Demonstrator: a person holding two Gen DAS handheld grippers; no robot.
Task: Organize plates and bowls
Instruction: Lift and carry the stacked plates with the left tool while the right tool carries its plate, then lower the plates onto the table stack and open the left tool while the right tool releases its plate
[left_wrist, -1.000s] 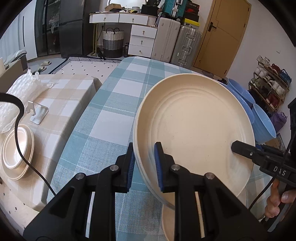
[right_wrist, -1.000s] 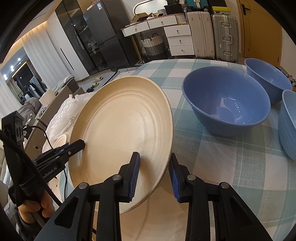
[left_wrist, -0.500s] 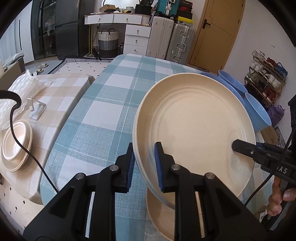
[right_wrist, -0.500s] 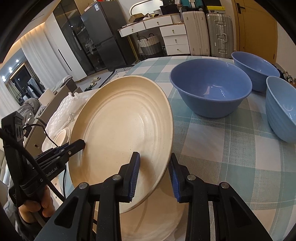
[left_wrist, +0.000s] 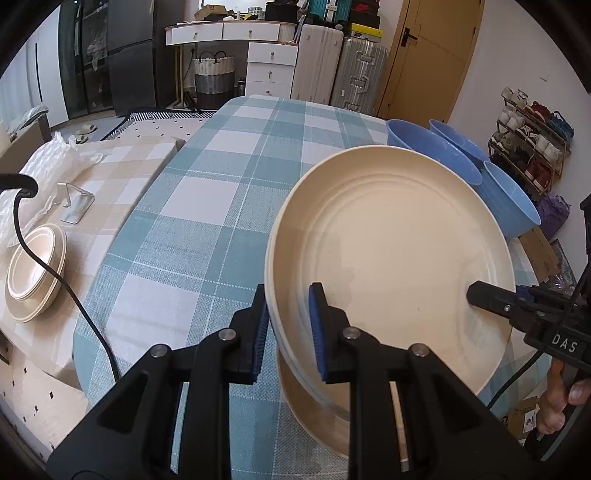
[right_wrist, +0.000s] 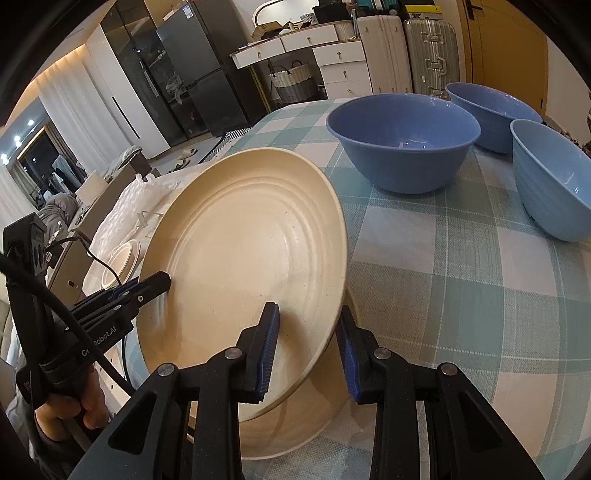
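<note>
A large cream plate (left_wrist: 388, 251) (right_wrist: 251, 251) hangs tilted over the teal checked table (left_wrist: 207, 206), held from two sides. My left gripper (left_wrist: 288, 317) is shut on its near left rim, one pad inside and one outside. My right gripper (right_wrist: 308, 332) is shut on the opposite rim. Each gripper shows in the other's view: the right gripper (left_wrist: 476, 295), the left gripper (right_wrist: 162, 284). Under the held plate another cream plate (left_wrist: 310, 417) (right_wrist: 306, 432) lies on the cloth. Three blue bowls (right_wrist: 402, 147) (right_wrist: 495, 110) (right_wrist: 550, 184) stand upright beyond.
A lower table with a beige checked cloth (left_wrist: 122, 177) stands to the left. It carries a small stack of cream dishes (left_wrist: 33, 273), a clear stand (left_wrist: 75, 203) and bubble wrap. A black cable (left_wrist: 55, 277) trails across it. Suitcases, drawers and a shoe rack line the walls.
Both grippers have drawn back toward the table's near edge with the plate held between them. The blue bowls now look farther off, and the plate lying underneath shows more.
</note>
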